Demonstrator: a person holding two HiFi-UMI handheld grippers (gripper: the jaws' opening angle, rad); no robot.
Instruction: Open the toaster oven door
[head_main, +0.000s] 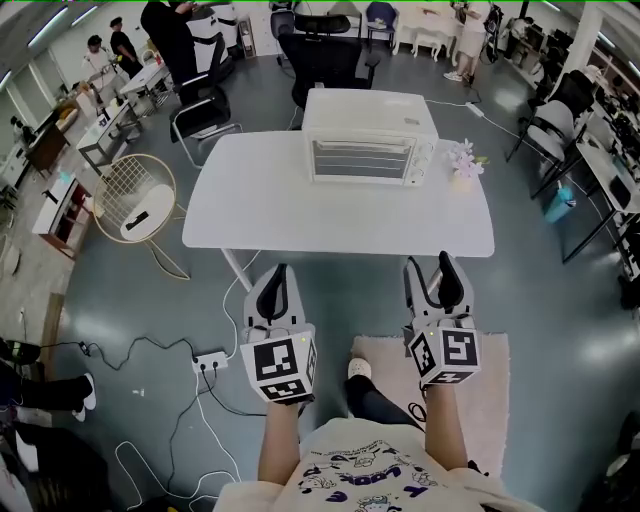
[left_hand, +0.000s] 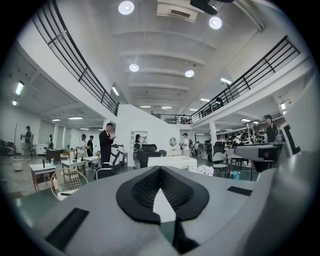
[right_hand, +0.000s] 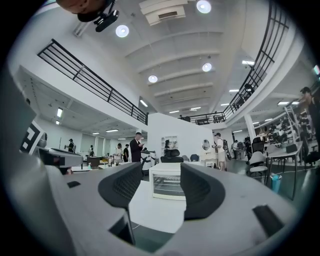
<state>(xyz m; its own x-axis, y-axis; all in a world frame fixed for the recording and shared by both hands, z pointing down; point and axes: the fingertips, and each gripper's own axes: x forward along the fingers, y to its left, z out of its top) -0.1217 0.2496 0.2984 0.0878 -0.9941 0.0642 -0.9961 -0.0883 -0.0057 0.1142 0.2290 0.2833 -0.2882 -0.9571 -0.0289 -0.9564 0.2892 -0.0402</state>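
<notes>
Nearest the person, the left gripper (head_main: 279, 272) has its jaws pressed together on nothing, and the right gripper (head_main: 432, 275) has its jaws spread and empty. Both hang short of the counter (head_main: 260, 215), well apart from the toaster oven (head_main: 368, 150), which stands toward the counter's far edge. Its door (head_main: 362, 160) is closed and faces the grippers, long axis crosswise. The right gripper view frames the oven between the jaws, so that hand seems better placed.
</notes>
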